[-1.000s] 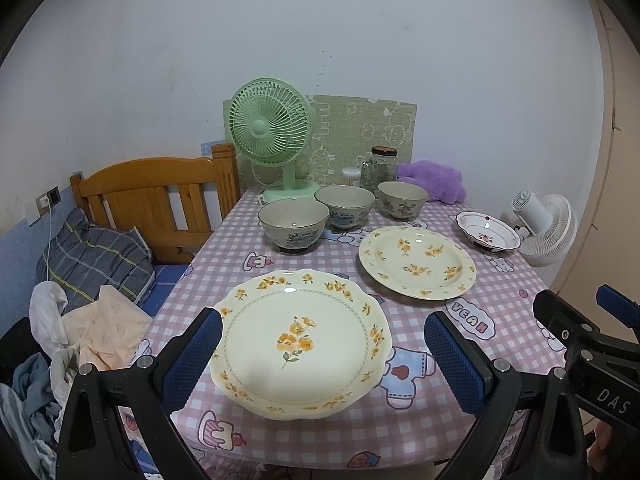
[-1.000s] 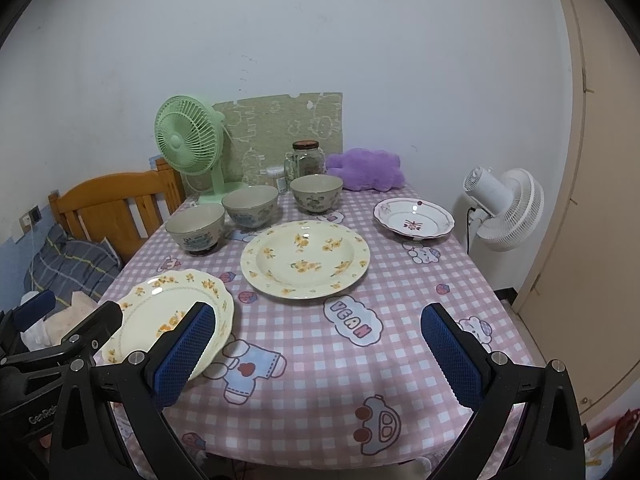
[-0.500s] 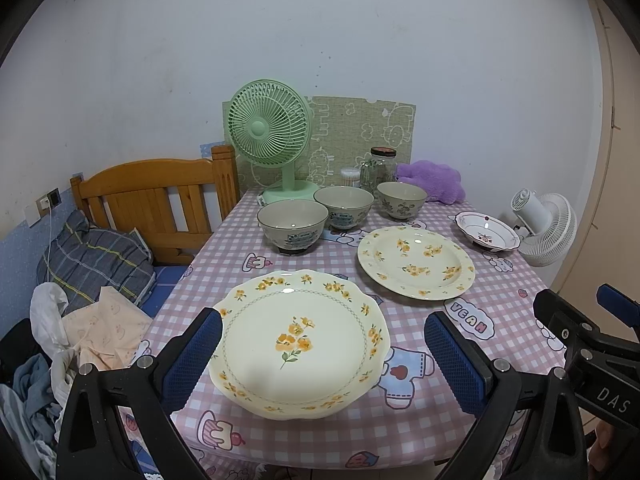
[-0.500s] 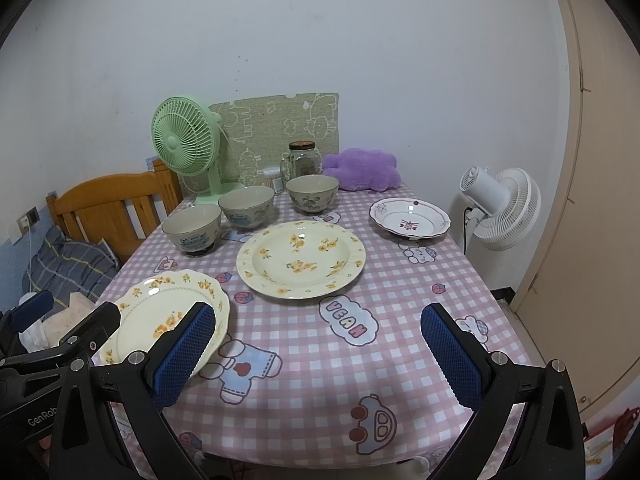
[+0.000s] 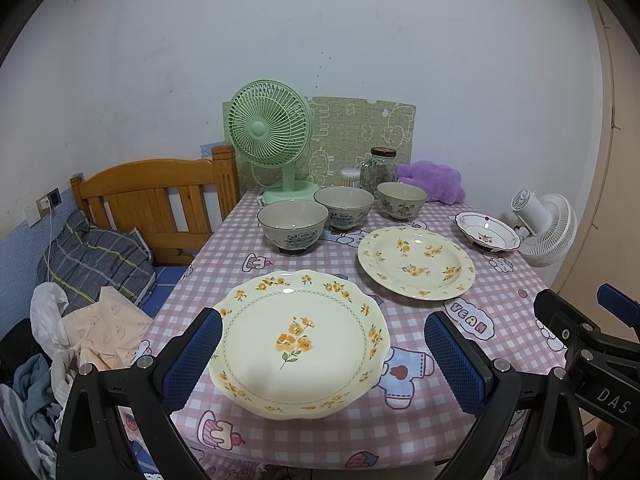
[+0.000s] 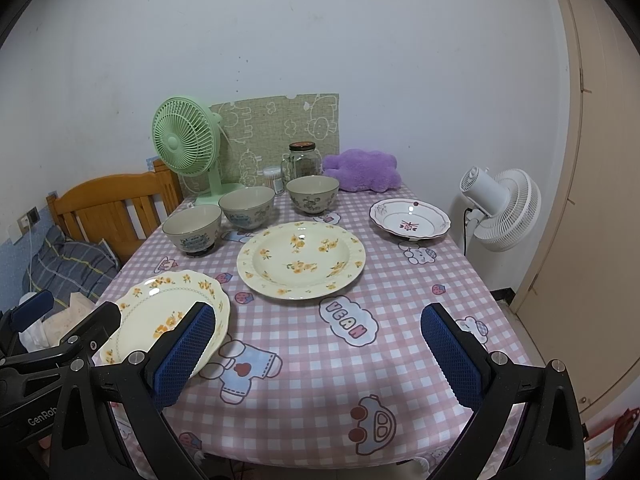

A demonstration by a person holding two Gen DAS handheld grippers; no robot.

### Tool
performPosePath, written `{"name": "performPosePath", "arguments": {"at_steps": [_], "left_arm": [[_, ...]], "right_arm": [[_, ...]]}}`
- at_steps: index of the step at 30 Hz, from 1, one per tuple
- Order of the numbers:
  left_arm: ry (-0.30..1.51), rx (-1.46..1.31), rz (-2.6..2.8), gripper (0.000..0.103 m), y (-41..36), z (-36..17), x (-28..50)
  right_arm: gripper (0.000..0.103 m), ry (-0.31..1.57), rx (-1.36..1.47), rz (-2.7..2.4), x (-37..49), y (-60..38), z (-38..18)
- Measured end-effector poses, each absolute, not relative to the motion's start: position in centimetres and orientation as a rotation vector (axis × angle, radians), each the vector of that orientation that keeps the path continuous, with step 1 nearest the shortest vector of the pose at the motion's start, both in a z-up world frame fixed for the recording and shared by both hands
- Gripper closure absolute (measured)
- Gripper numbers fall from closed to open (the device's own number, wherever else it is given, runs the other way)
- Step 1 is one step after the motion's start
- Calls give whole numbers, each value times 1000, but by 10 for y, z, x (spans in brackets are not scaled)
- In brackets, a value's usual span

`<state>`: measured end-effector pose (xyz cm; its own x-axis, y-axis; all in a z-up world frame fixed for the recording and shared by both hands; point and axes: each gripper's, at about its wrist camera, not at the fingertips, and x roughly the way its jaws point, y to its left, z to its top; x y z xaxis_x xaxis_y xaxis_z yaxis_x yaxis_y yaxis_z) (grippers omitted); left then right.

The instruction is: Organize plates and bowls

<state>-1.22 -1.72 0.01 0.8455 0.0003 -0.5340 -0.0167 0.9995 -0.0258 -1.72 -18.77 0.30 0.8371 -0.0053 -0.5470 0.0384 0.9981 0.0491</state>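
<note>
My table with the pink-and-white checked, cartoon-printed cloth [image 6: 400, 280] fills both views. I take the round cream deep plate with scattered yellow flowers [image 6: 300, 258] near the cloth's centre as landmark.

Just left of the landmark and nearer to me lies the scalloped cream plate with a yellow flower bouquet at its middle [image 5: 298, 342], flat on the cloth and apart from the landmark.

Behind the landmark stands the mint-green plastic desk fan [image 5: 272, 140], to the left, at the wall.

Right of the landmark, past the table edge, is the white floor fan [image 6: 502, 208].

Behind the landmark, to the right, lies the purple plush cushion [image 6: 364, 170].

Right of the landmark and slightly behind sits the small white scalloped dish with a red motif [image 6: 410, 222].

Behind the landmark, three grey-beige ceramic bowls with blue prints run in a diagonal row: left bowl [image 6: 192, 230], middle bowl [image 6: 247, 206], right bowl [image 6: 313, 195]. Left and middle look close enough to touch; I cannot tell.

Behind the bowls is the clear glass jar with a dark lid [image 6: 302, 162].

My left gripper [image 5: 322, 354], blue pads spread wide, holds nothing; the bouquet plate lies between its fingers in the left wrist view, near the table's front edge.

My right gripper [image 6: 318, 350], equally wide apart and empty, hangs over bare cloth in front of the landmark.
</note>
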Motion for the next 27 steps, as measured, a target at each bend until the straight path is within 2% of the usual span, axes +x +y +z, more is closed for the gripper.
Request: {"name": "performPosePath", "arguments": {"at_steps": [21,27], "left_arm": [[569,-32,20,2,-13,-3,-10],[583,-36,20,7,0,-7,2]], "right_arm": [[0,588,51,-8,-13,-181,3],[0,601,41,5,1,-167,0]]}}
